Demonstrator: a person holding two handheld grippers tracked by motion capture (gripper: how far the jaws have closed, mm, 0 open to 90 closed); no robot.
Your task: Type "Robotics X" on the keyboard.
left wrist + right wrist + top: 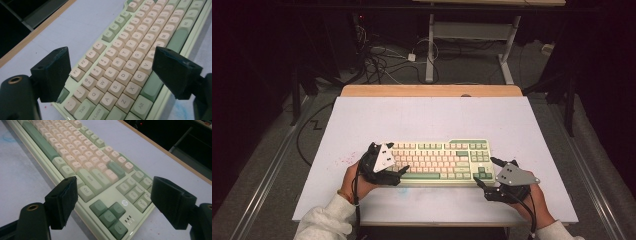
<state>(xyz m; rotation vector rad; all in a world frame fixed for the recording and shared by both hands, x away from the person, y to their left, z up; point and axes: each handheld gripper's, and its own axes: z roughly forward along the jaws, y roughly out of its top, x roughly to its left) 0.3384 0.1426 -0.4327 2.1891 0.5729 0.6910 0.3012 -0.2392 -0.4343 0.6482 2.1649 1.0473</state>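
Nearest the person, two hands reached in from the table's [362, 115] near edge, each holding a black two-jaw gripper at one end of a cream-and-green mechanical keyboard [439, 161] lying near the table's middle. The left gripper [388, 165] hung over the keyboard's left end with jaws spread wide and nothing between the pads, the key rows visible in the gap; the right gripper [489, 172] sat at the right end by the green arrow keys [108, 216], jaws likewise wide apart and holding nothing. Beyond the table's far wooden edge, cables [382, 60] lay on the floor beside a white desk frame [472, 35].
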